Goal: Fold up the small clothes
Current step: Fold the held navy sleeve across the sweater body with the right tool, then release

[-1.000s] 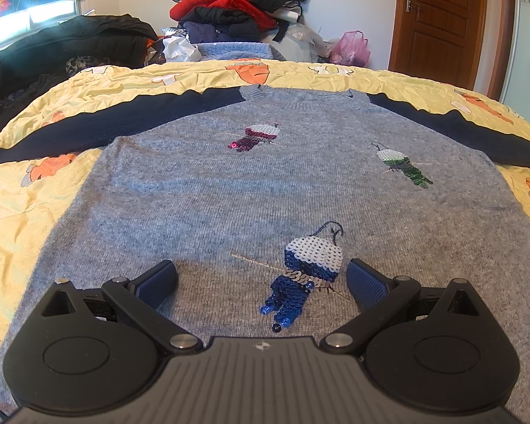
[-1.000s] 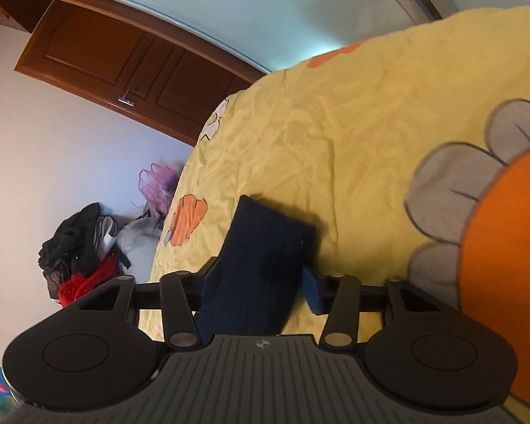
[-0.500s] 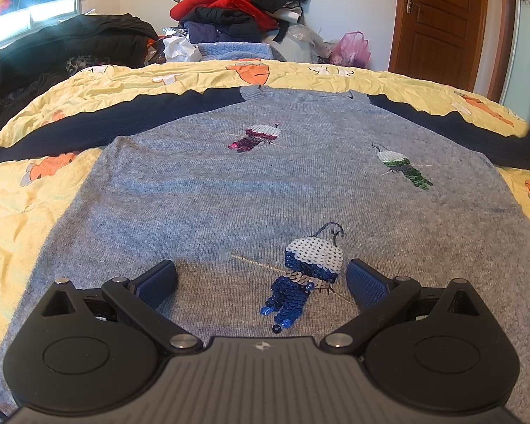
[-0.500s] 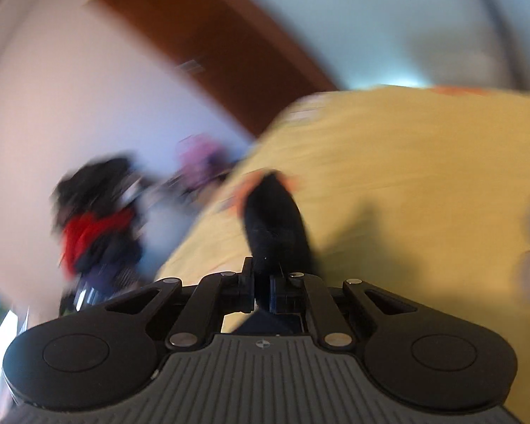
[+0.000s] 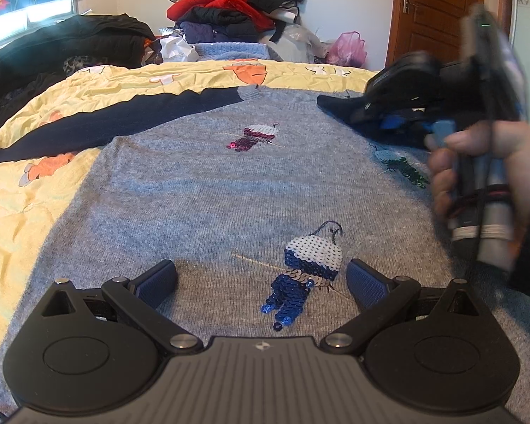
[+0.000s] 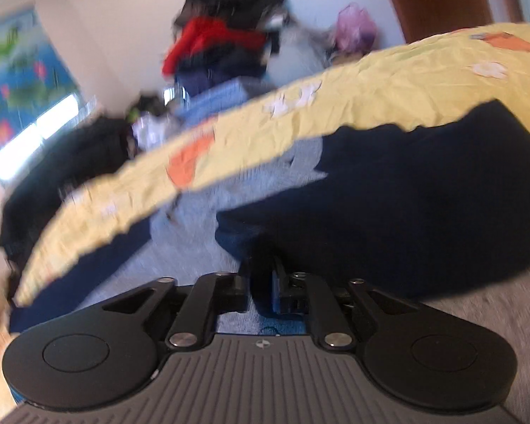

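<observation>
While pinching the sleeve (image 6: 388, 212), right gripper (image 6: 261, 289) now over the sweater (image 5: 212, 190).
Sleeve fold underway; left gripper (image 5: 261, 279) spread, idle.

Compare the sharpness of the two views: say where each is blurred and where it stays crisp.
Left wrist view: grey sweater crisp, only the right gripper and hand smeared. Right wrist view: bedspread, clothes pile and navy sleeve all motion-blurred, its own gripper body crisp.

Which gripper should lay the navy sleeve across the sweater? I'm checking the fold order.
Right. The right gripper has its jaws shut on the navy sleeve, above the grey sweater. The left gripper sits open and empty near the hem.
</observation>
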Action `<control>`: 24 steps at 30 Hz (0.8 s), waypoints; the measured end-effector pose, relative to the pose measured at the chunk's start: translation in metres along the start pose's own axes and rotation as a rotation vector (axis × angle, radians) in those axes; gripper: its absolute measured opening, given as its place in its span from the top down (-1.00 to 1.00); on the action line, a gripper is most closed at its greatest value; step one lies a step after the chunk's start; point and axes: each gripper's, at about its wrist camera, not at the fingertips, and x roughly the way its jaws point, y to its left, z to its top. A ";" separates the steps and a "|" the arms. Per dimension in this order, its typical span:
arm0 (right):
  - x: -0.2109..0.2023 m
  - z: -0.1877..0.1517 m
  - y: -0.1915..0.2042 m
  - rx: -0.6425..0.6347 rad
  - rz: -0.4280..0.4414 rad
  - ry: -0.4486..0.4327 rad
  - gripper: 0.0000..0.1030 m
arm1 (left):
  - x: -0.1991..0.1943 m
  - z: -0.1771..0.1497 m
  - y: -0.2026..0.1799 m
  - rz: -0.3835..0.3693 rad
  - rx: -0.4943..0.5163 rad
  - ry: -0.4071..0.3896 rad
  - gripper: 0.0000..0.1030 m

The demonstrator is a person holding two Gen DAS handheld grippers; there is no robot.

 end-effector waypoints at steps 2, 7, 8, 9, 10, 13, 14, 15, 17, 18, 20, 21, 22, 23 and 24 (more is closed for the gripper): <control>-0.020 0.003 -0.011 0.063 0.028 -0.016 0.28 | 0.000 0.000 0.000 0.001 0.004 0.002 -1.00; -0.077 -0.019 -0.049 0.044 0.007 -0.069 0.10 | 0.006 0.013 0.000 0.003 0.017 0.050 -1.00; -0.083 -0.025 -0.056 0.032 -0.006 -0.064 0.10 | 0.008 0.021 0.002 0.007 -0.013 0.076 -1.00; -0.087 -0.031 -0.064 0.032 -0.015 -0.052 0.09 | 0.009 0.030 0.006 -0.014 -0.053 0.089 -1.00; -0.089 -0.037 -0.070 0.040 -0.020 -0.041 0.11 | 0.009 0.042 0.010 -0.062 -0.097 0.078 -1.00; -0.095 -0.046 -0.081 0.078 0.016 -0.058 0.09 | 0.018 0.081 0.021 -0.265 -0.216 0.007 -1.00; -0.094 -0.046 -0.082 0.079 0.027 -0.059 0.02 | 0.027 0.094 0.024 -0.342 -0.252 0.006 -1.00; -0.092 -0.046 -0.082 0.075 0.039 -0.063 -0.02 | 0.039 0.107 0.026 -0.407 -0.293 0.019 -1.00; -0.090 -0.046 -0.080 0.058 0.056 -0.066 -0.19 | 0.069 0.126 0.030 -0.520 -0.383 0.083 -1.00; -0.090 -0.046 -0.079 0.049 0.063 -0.066 -0.22 | 0.086 0.133 0.030 -0.556 -0.425 0.126 -1.00; -0.090 -0.046 -0.078 0.042 0.072 -0.066 -0.26 | 0.112 0.139 0.025 -0.564 -0.494 0.187 -0.94; -0.090 -0.046 -0.079 0.047 0.079 -0.067 -0.26 | 0.123 0.140 0.022 -0.587 -0.511 0.211 -0.85; -0.090 -0.045 -0.081 0.061 0.088 -0.068 -0.26 | 0.134 0.141 0.019 -0.599 -0.515 0.239 -0.55; -0.091 -0.045 -0.083 0.077 0.098 -0.070 -0.26 | 0.142 0.141 0.013 -0.596 -0.515 0.264 -0.25; -0.091 -0.045 -0.085 0.089 0.106 -0.072 -0.26 | 0.149 0.141 0.008 -0.591 -0.513 0.284 -0.15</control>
